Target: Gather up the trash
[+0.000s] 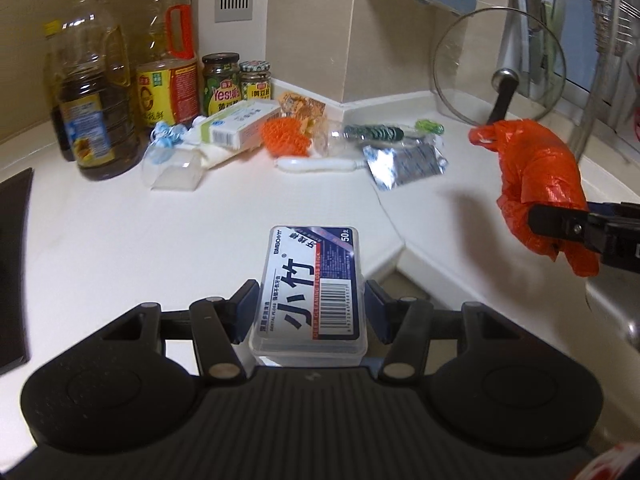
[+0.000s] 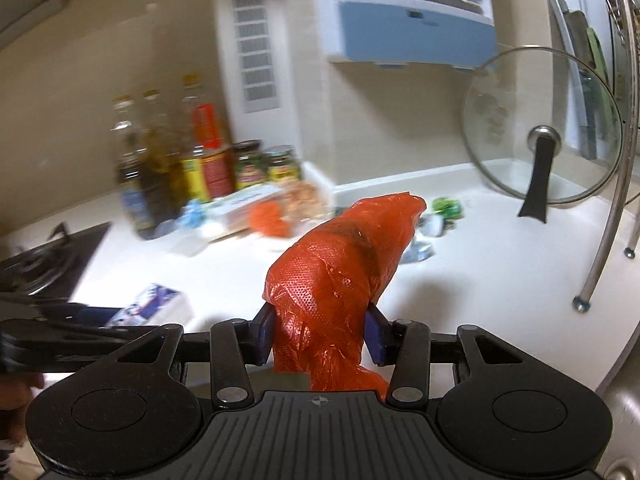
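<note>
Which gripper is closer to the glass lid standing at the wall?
Right. The right gripper, holding the orange bag, is just before the glass lid; the left gripper is back at the counter's front edge.

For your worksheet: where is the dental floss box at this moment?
In the left wrist view, the dental floss box sits low at centre, clamped in the left gripper above the white counter.

Far bottles (image 2: 160, 168) and jars (image 2: 266, 166) motion-blurred, labels unreadable — stove (image 2: 48, 264) cut off at left edge.
</note>
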A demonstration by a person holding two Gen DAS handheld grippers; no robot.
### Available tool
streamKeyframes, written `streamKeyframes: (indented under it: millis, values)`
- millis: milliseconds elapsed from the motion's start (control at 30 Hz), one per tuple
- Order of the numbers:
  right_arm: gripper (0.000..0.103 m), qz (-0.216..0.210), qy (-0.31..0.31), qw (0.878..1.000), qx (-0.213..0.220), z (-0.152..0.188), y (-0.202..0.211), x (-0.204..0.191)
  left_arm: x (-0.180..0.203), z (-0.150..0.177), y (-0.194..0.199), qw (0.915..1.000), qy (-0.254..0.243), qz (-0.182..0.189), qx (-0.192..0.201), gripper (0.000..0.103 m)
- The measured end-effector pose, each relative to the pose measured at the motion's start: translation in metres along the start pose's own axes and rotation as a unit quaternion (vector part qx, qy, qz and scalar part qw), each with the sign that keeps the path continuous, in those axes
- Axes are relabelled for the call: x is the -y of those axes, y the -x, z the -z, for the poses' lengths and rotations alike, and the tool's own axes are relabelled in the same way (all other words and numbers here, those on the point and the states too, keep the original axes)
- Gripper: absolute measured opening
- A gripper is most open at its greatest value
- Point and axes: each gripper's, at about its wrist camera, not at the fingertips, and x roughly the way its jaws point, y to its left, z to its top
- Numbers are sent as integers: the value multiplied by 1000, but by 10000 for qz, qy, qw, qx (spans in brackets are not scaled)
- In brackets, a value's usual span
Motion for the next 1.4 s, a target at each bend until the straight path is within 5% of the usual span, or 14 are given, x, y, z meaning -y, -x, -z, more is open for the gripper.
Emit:
streamKeyframes:
  millis: [500, 900, 1400]
  values:
    - [45, -533, 351, 9961, -607, 65, 53, -61, 2, 68, 35, 9991, 134, 50, -409, 53]
    - [45, -918, 546, 9806, -1645, 122, 17, -43, 18, 117, -3, 9921, 346, -34, -1206, 53]
    - [45, -1043, 226, 9464, -3047, 181, -66, -20, 11, 161, -63, 9765, 644, -81, -2055, 53]
